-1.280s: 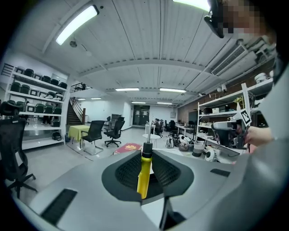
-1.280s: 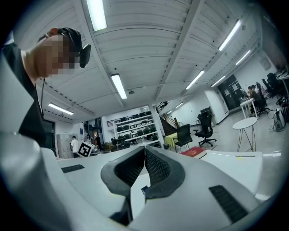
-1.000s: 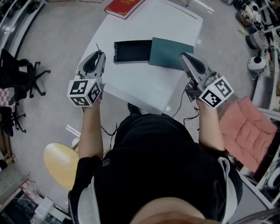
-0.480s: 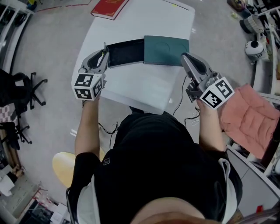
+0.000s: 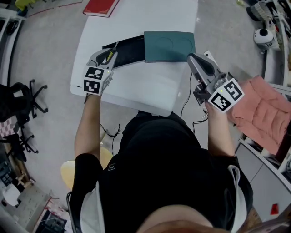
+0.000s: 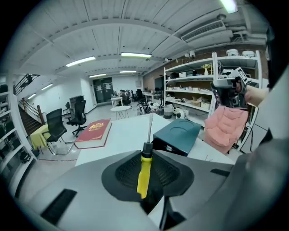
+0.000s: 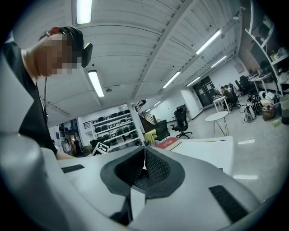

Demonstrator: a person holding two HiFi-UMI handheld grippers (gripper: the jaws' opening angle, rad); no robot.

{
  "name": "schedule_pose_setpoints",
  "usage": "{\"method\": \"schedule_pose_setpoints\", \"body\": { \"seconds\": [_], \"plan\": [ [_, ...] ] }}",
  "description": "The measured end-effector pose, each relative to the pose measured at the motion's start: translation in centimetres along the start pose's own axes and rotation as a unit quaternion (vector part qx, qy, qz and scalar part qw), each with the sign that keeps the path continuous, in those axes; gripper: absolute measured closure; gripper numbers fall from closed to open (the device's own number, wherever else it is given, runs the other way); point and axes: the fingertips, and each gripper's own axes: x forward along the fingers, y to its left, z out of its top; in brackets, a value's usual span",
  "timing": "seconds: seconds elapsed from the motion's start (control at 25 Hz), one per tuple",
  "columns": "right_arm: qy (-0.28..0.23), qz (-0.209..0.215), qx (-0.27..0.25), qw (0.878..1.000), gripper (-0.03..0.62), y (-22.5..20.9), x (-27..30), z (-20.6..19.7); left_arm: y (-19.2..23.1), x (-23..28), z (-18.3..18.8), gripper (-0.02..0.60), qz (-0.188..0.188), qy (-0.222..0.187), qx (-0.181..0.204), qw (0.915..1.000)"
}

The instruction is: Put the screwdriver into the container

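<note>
A screwdriver with a yellow handle (image 6: 143,173) and a thin metal shaft (image 6: 149,128) sticks up between the jaws of my left gripper (image 6: 146,155), which is shut on it. In the head view the left gripper (image 5: 108,54) hovers at the left end of the long black container (image 5: 128,49). The screwdriver's yellow handle (image 5: 109,53) shows just beside that end. A teal lid (image 5: 169,45) covers the container's right part, and the teal lid (image 6: 177,134) also shows ahead in the left gripper view. My right gripper (image 5: 194,59) hangs off the table's right edge. The right gripper (image 7: 144,155) is shut with nothing in it.
A red book (image 5: 100,6) lies at the far left of the white table (image 5: 150,86); the red book (image 6: 93,131) also shows in the left gripper view. A pink cushion (image 5: 263,113) sits at the right. Office chairs (image 5: 18,93) stand on the floor to the left, and shelves line the room.
My left gripper has carried the screwdriver forward to the black container's left end. The right gripper has stayed near the table's right edge.
</note>
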Motion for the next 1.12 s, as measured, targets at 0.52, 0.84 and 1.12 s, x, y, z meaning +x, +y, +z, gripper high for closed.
{"method": "schedule_pose_setpoints", "body": {
  "seconds": [0.52, 0.84, 1.12],
  "plan": [
    [-0.004, -0.032, 0.013, 0.999, 0.563, -1.7, -2.3, -0.9, -1.8, 5.6, -4.1, 0.499, -0.055, 0.106, 0.080, 0.9896],
    [-0.002, -0.027, 0.018, 0.999, 0.563, -1.9, -2.4, -1.2, -1.6, 7.6, -6.1, 0.499, -0.066, 0.168, 0.065, 0.9814],
    [0.000, -0.019, 0.021, 1.000, 0.563, -1.9, -2.4, -1.5, -1.3, 8.3, -7.8, 0.499, -0.064, 0.218, 0.055, 0.9723]
  ]
}}
